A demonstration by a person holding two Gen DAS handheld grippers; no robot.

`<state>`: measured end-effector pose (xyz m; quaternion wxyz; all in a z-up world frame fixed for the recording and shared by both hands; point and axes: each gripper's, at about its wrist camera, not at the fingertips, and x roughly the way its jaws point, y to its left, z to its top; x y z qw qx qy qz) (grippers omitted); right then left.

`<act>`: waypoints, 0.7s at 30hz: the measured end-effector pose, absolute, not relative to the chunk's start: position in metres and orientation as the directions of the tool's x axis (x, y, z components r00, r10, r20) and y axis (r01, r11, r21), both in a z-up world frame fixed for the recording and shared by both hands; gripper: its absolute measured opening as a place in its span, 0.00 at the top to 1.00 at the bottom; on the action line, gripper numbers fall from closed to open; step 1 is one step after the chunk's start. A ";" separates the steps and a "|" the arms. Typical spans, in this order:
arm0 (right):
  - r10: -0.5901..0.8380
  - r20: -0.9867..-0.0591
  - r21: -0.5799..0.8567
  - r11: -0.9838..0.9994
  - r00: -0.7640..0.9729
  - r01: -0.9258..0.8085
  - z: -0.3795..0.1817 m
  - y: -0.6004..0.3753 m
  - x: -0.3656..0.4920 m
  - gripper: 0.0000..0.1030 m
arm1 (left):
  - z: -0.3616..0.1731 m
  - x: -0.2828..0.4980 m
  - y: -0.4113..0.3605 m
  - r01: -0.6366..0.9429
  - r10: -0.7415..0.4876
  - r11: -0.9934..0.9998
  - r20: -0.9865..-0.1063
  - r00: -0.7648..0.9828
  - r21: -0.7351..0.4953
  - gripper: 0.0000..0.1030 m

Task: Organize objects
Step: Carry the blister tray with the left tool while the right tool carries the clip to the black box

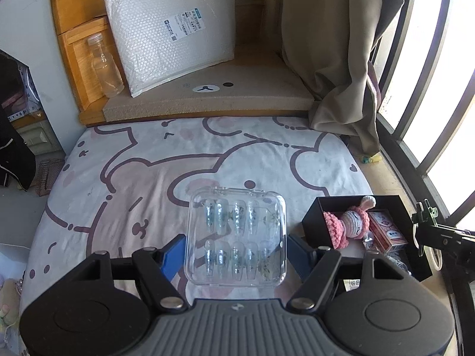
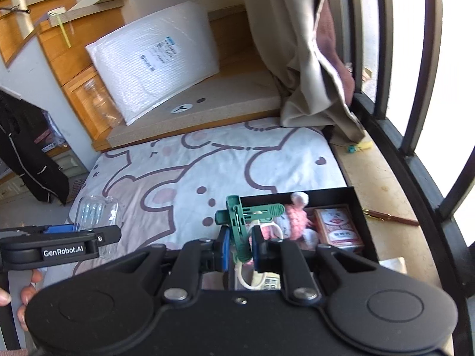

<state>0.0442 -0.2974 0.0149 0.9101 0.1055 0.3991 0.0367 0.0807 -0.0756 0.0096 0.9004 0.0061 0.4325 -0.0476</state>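
Your left gripper [image 1: 236,252] holds the clear nail case [image 1: 237,237] by its two sides between the blue pads, jaws about half spread, above the cartoon-print bed sheet [image 1: 133,184]. Your right gripper [image 2: 240,247] is clamped tight on a green clip [image 2: 243,222], at the near left corner of the black box [image 2: 360,213]. That box sits on the sheet's window side and contains a pink crochet doll [image 1: 347,222] and a red card pack [image 2: 338,228].

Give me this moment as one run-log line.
left gripper: shut on clear nail case | right gripper: shut on green clip | black box: holds pink crochet doll, red card box
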 end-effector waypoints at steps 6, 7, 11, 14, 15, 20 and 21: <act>0.116 -0.723 0.218 0.974 0.681 0.066 0.014 -0.322 0.037 0.85 | 0.009 0.080 -0.099 0.129 -0.107 0.991 -0.777 0.620 -0.034 0.30; 0.111 -0.724 0.219 0.973 0.681 0.074 0.014 -0.326 0.036 0.85 | 0.009 0.080 -0.103 0.137 -0.112 0.990 -0.776 0.620 -0.033 0.29; 0.093 -0.723 0.223 0.969 0.685 0.103 0.014 -0.342 0.030 0.85 | 0.009 0.079 -0.121 0.168 -0.127 0.985 -0.775 0.619 -0.027 0.29; 0.083 -0.724 0.225 0.967 0.685 0.122 0.013 -0.354 0.026 0.85 | 0.008 0.077 -0.133 0.189 -0.138 0.982 -0.776 0.616 -0.024 0.29; 0.078 -0.723 0.225 0.966 0.686 0.127 0.013 -0.357 0.025 0.85 | 0.008 0.077 -0.136 0.196 -0.142 0.980 -0.775 0.615 -0.025 0.29; 0.061 -0.724 0.229 0.961 0.687 0.155 0.011 -0.373 0.018 0.85 | 0.006 0.076 -0.151 0.221 -0.173 0.974 -0.777 0.605 -0.045 0.29; 0.059 -0.724 0.230 0.960 0.687 0.161 0.011 -0.376 0.017 0.85 | 0.006 0.076 -0.154 0.226 -0.181 0.973 -0.778 0.601 -0.052 0.29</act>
